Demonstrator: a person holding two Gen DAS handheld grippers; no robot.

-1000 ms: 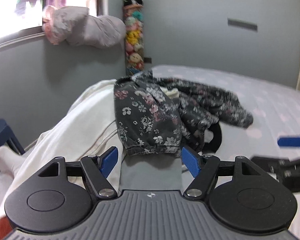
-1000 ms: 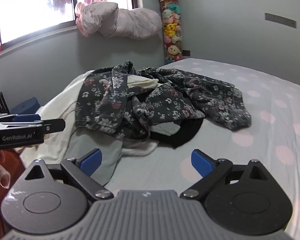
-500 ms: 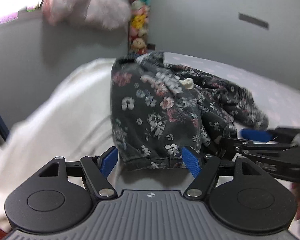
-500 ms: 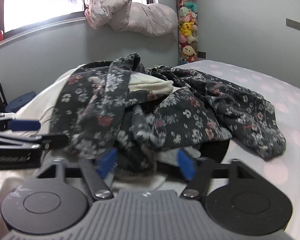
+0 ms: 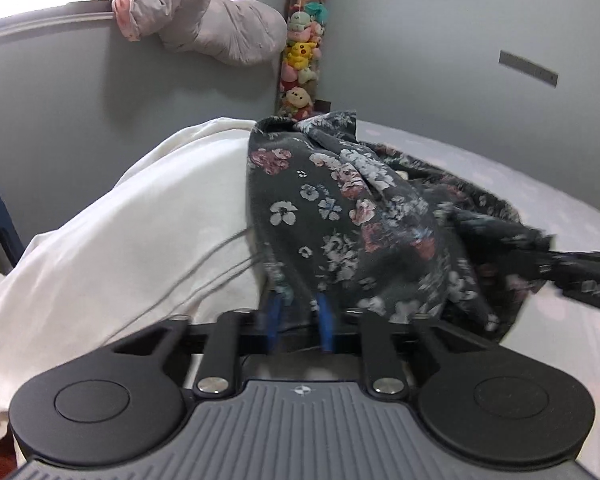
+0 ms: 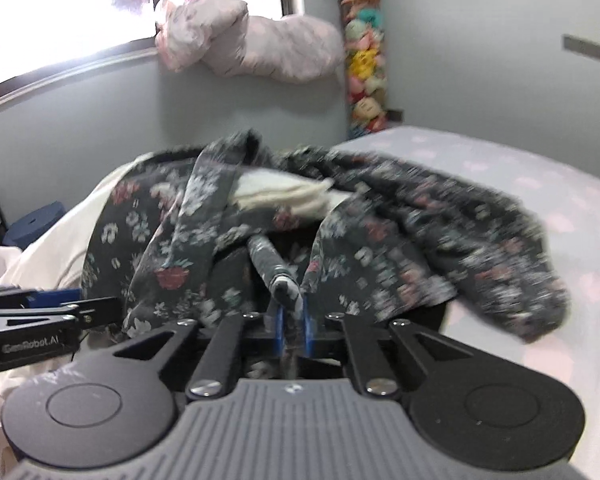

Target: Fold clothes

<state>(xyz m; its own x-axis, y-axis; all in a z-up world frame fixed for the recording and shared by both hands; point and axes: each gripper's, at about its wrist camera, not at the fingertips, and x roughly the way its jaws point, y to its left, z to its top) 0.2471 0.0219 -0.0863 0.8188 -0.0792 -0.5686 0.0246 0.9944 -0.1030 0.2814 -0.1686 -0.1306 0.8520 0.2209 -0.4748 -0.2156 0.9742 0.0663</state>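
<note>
A pale bed sheet with faint pink dots is carrying a crumpled dark grey floral cotton garment, lying partly on a cream cloth. The garment is looking light, limp and prone to bunching, so hems are offering the surest hold. The left gripper is pinching its lower edge; the right gripper is clamping a rolled fold.

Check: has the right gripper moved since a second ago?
Yes. The right gripper advanced from bare bedsheet into the floral garment, closing on its fabric.
</note>
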